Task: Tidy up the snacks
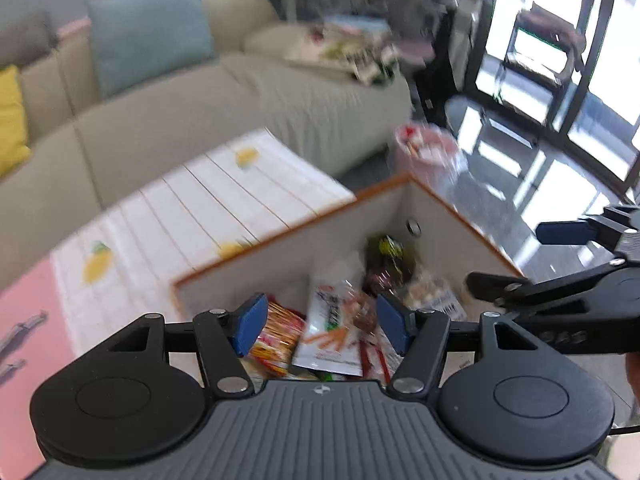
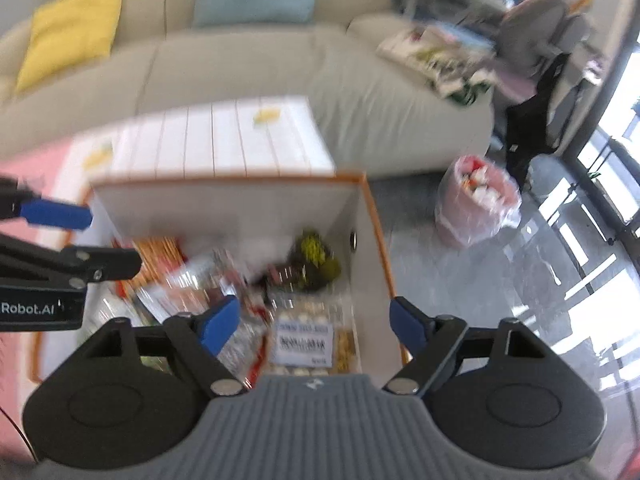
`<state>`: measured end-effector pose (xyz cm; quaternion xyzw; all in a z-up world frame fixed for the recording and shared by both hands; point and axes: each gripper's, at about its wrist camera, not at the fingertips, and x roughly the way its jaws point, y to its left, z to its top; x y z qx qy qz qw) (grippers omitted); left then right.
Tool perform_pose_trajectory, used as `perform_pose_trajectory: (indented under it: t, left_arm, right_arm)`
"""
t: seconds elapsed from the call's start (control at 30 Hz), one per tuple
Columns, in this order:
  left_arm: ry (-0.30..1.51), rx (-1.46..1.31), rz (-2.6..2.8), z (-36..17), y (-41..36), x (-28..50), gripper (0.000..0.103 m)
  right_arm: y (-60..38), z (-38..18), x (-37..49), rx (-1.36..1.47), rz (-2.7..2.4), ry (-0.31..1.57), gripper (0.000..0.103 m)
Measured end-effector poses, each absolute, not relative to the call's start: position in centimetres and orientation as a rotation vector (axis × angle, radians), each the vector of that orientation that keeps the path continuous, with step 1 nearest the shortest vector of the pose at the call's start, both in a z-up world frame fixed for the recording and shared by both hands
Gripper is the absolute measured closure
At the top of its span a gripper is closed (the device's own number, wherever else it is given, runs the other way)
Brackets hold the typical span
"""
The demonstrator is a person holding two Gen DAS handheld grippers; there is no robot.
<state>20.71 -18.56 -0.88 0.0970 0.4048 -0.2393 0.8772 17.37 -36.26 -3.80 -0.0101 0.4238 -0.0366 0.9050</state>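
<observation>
A white storage box with an orange rim (image 1: 280, 236) (image 2: 224, 196) stands on the table and holds several snack packs. Among them are a white pack with orange sticks (image 1: 332, 332), a striped orange pack (image 1: 276, 336) (image 2: 158, 256), a dark pack with yellow print (image 1: 390, 256) (image 2: 314, 258) and a clear pack with a white label (image 2: 306, 344). My left gripper (image 1: 322, 322) is open and empty above the box. My right gripper (image 2: 316, 322) is open and empty above the box's right side. Both views are blurred.
A white tablecloth with lemon prints (image 1: 224, 196) (image 2: 224, 136) covers the table behind the box. A beige sofa with blue and yellow cushions (image 1: 160, 92) stands behind. A pink bin with a clear liner (image 2: 476, 204) stands on the floor to the right.
</observation>
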Motion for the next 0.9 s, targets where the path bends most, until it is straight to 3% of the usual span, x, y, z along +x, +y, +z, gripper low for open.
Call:
perform_pose_trajectory:
  t: [0.23,0.53,0.9]
  left_arm:
    - [0.651,0.221,-0.362,4.1,-13.7,14.9,0.027]
    - [0.499,0.211,-0.129,7.8,-8.1,6.9,0.020]
    - [0.627,0.063,0.003,5.3,-3.0,1.4,0.012]
  right_arm:
    - [-33.3,1.2,11.3,0.094,-0.050,0.668,0.014]
    - [-26.2,4.5,4.1,0.090,0.017,0.531,0.006]
    - [-21.1,3.1,-1.9,0.050,0.039,0.566,0.006]
